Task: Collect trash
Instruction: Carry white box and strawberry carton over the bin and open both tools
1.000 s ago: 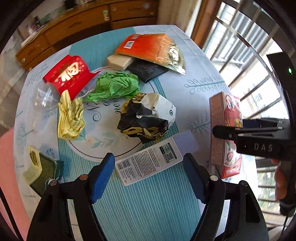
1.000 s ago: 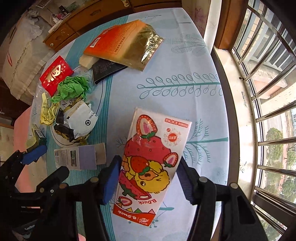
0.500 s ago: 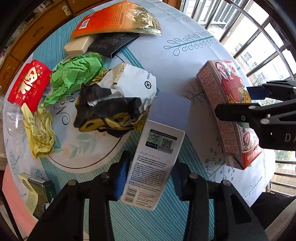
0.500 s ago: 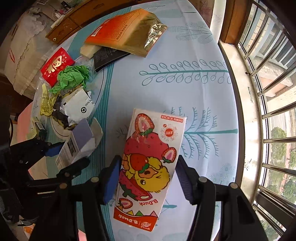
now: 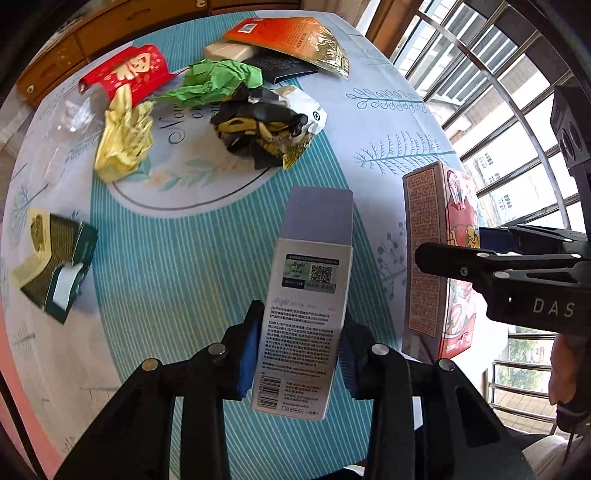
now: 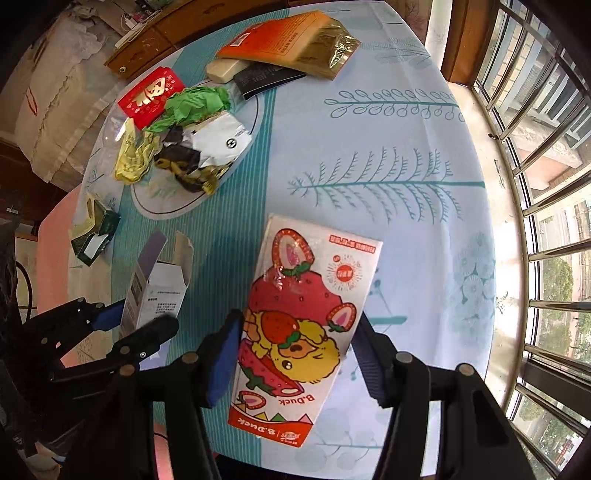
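My left gripper (image 5: pixel 299 332) has its jaws closing on a grey printed box (image 5: pixel 310 280), blue pads pressing on both its sides; the box hangs off the cloth, its open flaps (image 6: pixel 181 251) pointing away from me. My right gripper (image 6: pixel 299 332) is shut on a strawberry cartoon carton (image 6: pixel 310 295), held above the table (image 6: pixel 406 122) to the right of the left gripper (image 6: pixel 140 321). On the table lie a crumpled black, gold and white wrapper (image 5: pixel 266 125), green paper (image 5: pixel 218 79), a yellow wrapper (image 5: pixel 123 144), a red packet (image 5: pixel 127 75) and an orange pouch (image 5: pixel 288 37).
A torn green and gold small box (image 5: pixel 51 269) lies near the left edge, clear plastic (image 5: pixel 66 122) beyond it. A cream block (image 5: pixel 225 50) and black card (image 5: pixel 284 68) sit under the pouch. Window bars (image 6: pixel 546 147) run along the right, a wooden cabinet (image 5: pixel 110 26) at the back.
The left jaws closed on the grey box and raised it off the cloth, turning it end-on. The right gripper shifted with the carton still in it.
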`<state>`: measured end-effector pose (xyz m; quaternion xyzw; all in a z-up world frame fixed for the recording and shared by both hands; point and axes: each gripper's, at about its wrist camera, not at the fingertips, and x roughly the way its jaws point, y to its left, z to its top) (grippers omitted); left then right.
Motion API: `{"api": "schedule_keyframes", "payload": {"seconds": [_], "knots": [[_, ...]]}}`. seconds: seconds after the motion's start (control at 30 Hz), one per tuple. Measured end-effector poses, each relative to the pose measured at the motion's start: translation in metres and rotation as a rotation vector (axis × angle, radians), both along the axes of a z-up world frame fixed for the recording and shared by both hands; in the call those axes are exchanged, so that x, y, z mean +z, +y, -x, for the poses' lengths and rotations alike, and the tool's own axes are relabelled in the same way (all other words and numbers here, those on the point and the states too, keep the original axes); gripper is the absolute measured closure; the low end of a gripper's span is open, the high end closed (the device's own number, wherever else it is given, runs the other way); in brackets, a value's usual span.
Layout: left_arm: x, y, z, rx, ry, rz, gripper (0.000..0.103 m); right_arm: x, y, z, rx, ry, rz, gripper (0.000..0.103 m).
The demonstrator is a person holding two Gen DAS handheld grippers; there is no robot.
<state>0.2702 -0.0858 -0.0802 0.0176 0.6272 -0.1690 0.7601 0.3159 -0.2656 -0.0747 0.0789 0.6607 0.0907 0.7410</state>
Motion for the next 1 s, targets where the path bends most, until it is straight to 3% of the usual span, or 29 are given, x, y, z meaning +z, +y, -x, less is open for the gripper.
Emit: {"api": "schedule_keyframes", "payload": {"seconds": [0.43,0.53,0.73,1.0], "knots": [[0.05,0.114,0.157,0.115,-0.144,0.029,0.068,0.029,0.094,0.132,0.033,-0.043,0.014,0.045],[0.051,0.13,0.183,0.14,-0.168,0.034,0.068,0.03,0.115,0.163,0.059,-0.055,0.031,0.045],[0.03,0.148,0.238,0.162,-0.166,0.034,0.068,0.014,0.154,0.222,0.116,-0.043,0.053,0.045],[-0.023,0.143,0.276,0.158,-0.08,0.034,0.068,-0.036,0.174,0.271,0.151,0.07,0.114,0.045]]}}
